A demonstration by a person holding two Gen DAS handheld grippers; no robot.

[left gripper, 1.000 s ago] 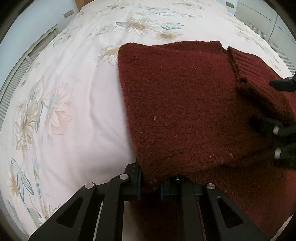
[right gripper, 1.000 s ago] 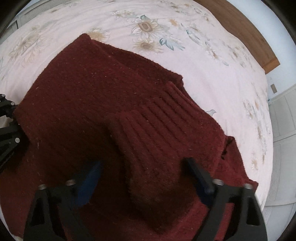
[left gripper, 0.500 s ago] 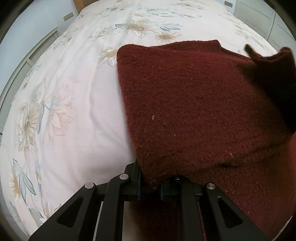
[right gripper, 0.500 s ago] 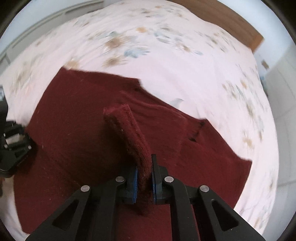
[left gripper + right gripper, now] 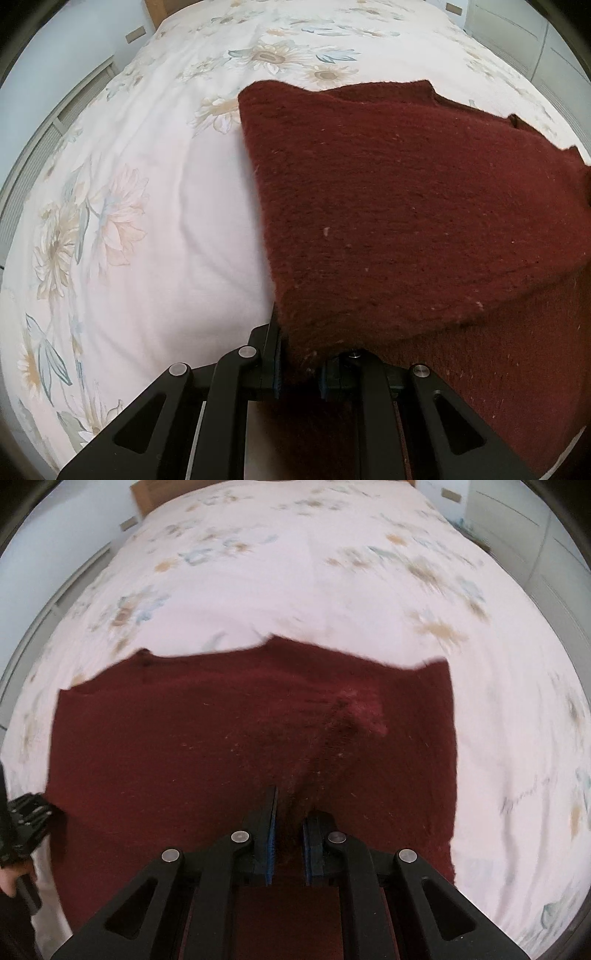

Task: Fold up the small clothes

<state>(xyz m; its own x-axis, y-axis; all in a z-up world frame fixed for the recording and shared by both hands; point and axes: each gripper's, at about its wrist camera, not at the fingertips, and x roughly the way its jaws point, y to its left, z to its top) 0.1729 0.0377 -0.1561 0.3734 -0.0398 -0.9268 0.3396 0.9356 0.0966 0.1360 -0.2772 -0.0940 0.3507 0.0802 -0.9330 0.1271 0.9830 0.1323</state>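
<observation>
Nearest, left gripper pinching sweater edge, fingertips buried under lifted knit. Right gripper clamped on a raised sweater fold, tips partly sunk in fabric. Beyond, sweater spread on floral bedspread; far pattern in right view blurred.

Open floral bedspread stretches from 8 to 12 o'clock of the left gripper, free for passage; the dark red sweater blocks 1 to 4 o'clock. Ahead of the right gripper, knit fills the near ground, bare bedspread beyond at 12 o'clock
</observation>
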